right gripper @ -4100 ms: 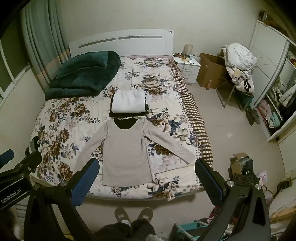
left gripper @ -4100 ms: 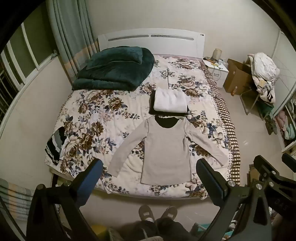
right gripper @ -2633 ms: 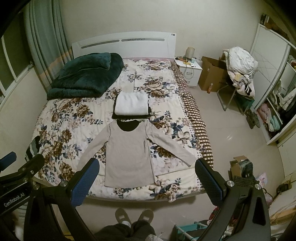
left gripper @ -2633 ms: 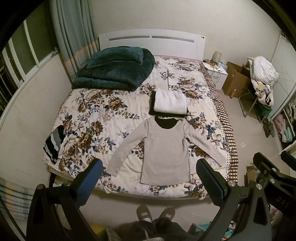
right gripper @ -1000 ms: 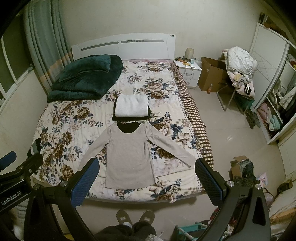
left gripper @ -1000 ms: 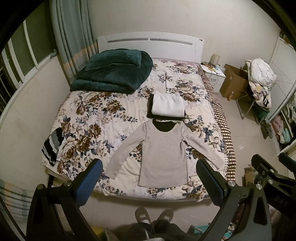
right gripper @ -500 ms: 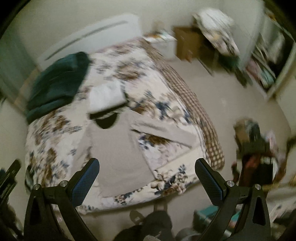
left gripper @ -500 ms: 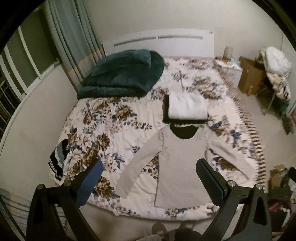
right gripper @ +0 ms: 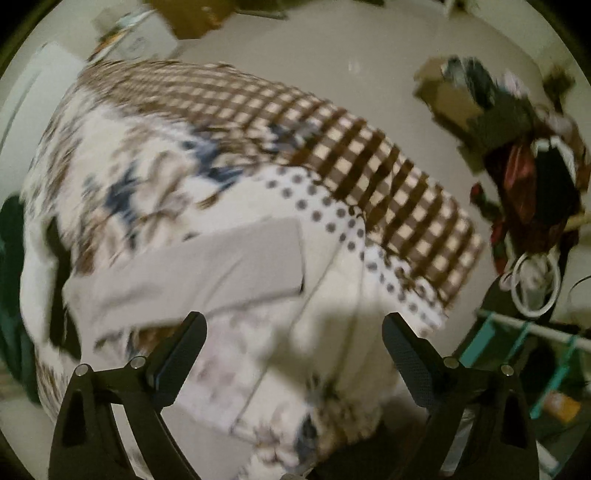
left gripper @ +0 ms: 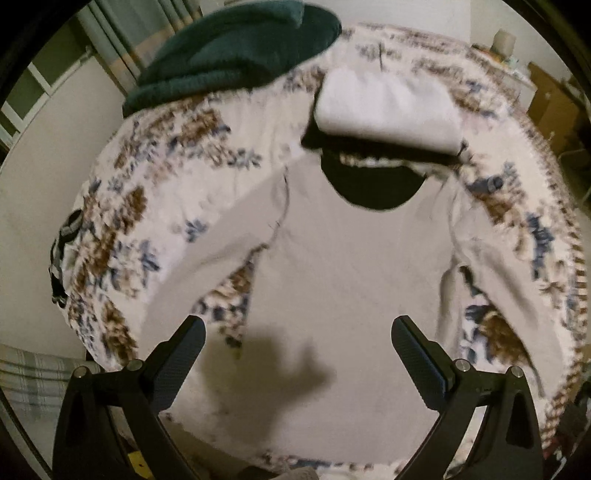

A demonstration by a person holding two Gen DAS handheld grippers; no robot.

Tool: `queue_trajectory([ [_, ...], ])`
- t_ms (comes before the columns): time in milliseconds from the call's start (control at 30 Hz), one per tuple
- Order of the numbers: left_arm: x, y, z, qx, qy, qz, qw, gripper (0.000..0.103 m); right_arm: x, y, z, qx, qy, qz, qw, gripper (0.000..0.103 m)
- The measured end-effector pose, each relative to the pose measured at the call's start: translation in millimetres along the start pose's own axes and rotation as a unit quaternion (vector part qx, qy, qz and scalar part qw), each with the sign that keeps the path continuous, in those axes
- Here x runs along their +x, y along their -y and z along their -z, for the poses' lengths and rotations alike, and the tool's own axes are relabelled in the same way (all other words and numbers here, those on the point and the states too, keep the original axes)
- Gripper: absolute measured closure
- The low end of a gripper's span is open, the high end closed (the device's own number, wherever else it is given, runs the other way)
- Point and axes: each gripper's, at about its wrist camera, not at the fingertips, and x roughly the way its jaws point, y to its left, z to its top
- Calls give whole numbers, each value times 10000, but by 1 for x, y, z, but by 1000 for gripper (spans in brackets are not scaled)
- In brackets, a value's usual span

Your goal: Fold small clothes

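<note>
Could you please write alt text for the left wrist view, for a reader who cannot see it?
A grey long-sleeved top lies flat, sleeves spread, on a floral bedspread, with the open left gripper above its lower half. Beyond the neckline sits a folded white garment on a black one, and a dark green blanket lies further back.

You're over a bed (left gripper: 155, 206) with a floral cover, its side a brown check (right gripper: 388, 177). A green blanket (left gripper: 236, 51) is heaped at the head, by striped curtains (left gripper: 125, 48) and a window (left gripper: 33, 85) in the pale wall. On the pale floor (right gripper: 351, 55) past the bed sit a cardboard box (right gripper: 192, 18), a nightstand (right gripper: 136, 40), a heap of clutter (right gripper: 524, 155) and a teal rack (right gripper: 517, 354). The light is dim and warm
</note>
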Motion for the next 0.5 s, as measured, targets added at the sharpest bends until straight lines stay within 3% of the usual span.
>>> queue_trajectory([
  [167, 63, 14, 5, -72, -279, -189, 9994, 0, 102, 8, -28, 37, -334, -46, 9994, 17],
  [300, 99, 15, 15, -76, -489, -311, 9983, 0, 133, 2, -29, -67, -204, -230, 9995, 57],
  [333, 103, 15, 17, -72, -512, -326, 9981, 0, 131, -1, -27, -154, -39, -170, 9997, 72],
  [400, 109, 9, 22, -102, -560, -326, 9978, 0, 126, -7, -20, -287, 221, 65, 9993, 90],
  [500, 107, -3, 29, -190, -573, -323, 9977, 0, 114, -9, -9, -272, 429, 214, 9985, 95],
])
